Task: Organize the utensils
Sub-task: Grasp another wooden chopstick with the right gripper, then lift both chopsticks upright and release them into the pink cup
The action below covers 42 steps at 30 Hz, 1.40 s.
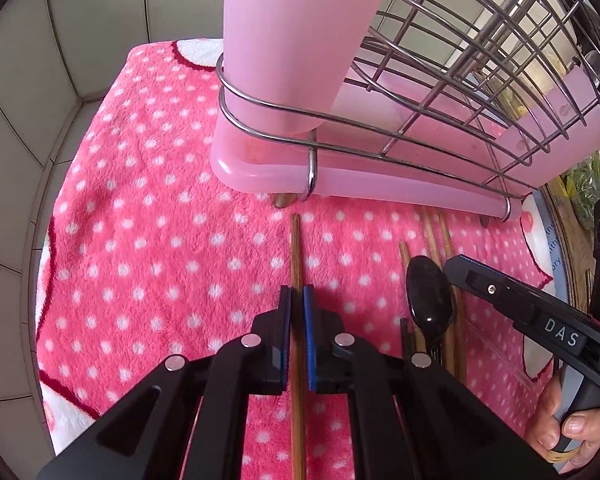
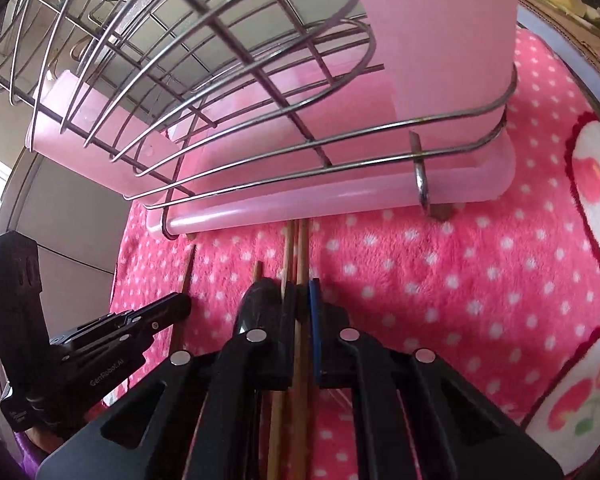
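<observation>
A single brown chopstick (image 1: 296, 248) lies on the pink dotted towel (image 1: 140, 220), and my left gripper (image 1: 297, 300) is shut on it. To its right lie several more chopsticks (image 1: 436, 236) and a black spoon (image 1: 428, 296). My right gripper (image 2: 302, 296) is shut on chopsticks (image 2: 296, 248), with the black spoon (image 2: 260, 300) just left of its left finger. The right gripper also shows in the left wrist view (image 1: 460, 268), and the left gripper shows in the right wrist view (image 2: 180, 304). A pink utensil cup (image 1: 296, 40) stands in the wire rack (image 1: 440, 80) just beyond.
The wire rack sits on a pink drip tray (image 1: 340, 172) right ahead of both grippers. Tiled wall (image 1: 40, 80) rises at the left. A board with greens (image 1: 580, 184) lies at the right edge. The towel's cherry-patterned border (image 2: 592, 200) lies right of the rack.
</observation>
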### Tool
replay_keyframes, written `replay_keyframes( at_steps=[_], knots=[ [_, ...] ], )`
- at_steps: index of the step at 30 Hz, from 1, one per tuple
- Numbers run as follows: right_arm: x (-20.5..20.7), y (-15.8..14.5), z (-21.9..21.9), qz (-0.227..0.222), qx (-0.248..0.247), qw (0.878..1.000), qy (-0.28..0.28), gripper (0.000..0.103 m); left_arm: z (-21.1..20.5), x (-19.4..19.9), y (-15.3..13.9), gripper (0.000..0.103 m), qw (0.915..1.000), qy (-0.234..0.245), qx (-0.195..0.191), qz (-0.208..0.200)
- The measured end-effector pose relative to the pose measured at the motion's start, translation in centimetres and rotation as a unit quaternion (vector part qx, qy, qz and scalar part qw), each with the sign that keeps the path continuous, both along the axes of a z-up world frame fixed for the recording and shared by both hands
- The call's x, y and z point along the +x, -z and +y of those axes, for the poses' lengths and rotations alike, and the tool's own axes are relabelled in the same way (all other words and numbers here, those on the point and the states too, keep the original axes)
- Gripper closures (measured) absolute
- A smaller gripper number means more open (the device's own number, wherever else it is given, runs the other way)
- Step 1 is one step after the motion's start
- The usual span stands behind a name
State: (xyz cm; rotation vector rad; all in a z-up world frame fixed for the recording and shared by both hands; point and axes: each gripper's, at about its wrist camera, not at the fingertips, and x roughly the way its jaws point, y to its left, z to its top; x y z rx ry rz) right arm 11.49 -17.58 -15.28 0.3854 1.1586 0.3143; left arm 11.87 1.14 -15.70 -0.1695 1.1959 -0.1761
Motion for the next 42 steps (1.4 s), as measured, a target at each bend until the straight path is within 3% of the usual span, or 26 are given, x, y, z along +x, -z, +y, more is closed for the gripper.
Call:
replay_keyframes(
  at_steps=[8, 12, 16, 19, 27, 30, 33, 42],
  knots=[
    [-4.0, -1.8, -5.5, 0.009, -0.003, 1.000, 0.025, 0.096, 0.8, -0.2, -0.7, 0.098, 0.9996, -0.001, -0.026, 0.014],
    [-4.9, -1.2, -7.4, 0.025, -0.015, 0.999, 0.035, 0.096, 0.5, -0.1, -0.4, 0.098, 0.9996, 0.008, -0.013, 0.025],
    [-4.6, -0.4, -7.3, 0.044, -0.023, 0.999, 0.019, 0.095, -0.4, 0.7, -0.3, 0.097, 0.9987, 0.025, -0.002, 0.044],
    [-4.2, -0.6, -6.8, 0.050, -0.023, 0.999, 0.003, 0.081, -0.7, 1.7, -0.2, 0.097, 0.9974, 0.035, -0.003, 0.064],
    [-2.5, -0.6, -5.0, 0.053, -0.052, 0.997, -0.014, 0.079, -2.5, 3.8, -0.4, 0.096, 0.9934, 0.056, 0.038, 0.092],
    [-2.7, -0.5, -5.2, 0.045, -0.063, 0.997, -0.007, 0.096, -3.2, 4.0, -0.5, 0.097, 0.9937, 0.055, 0.052, 0.084],
    [-3.3, 0.0, -6.7, 0.043, -0.021, 0.999, 0.008, 0.097, -3.5, 3.5, -0.8, 0.098, 0.9946, 0.056, 0.054, 0.069],
    [-6.5, -2.7, -9.7, -0.015, 0.015, 0.999, 0.042, 0.097, -1.0, -0.1, -3.6, 0.098, 0.9993, 0.033, -0.001, 0.016]
  ],
)
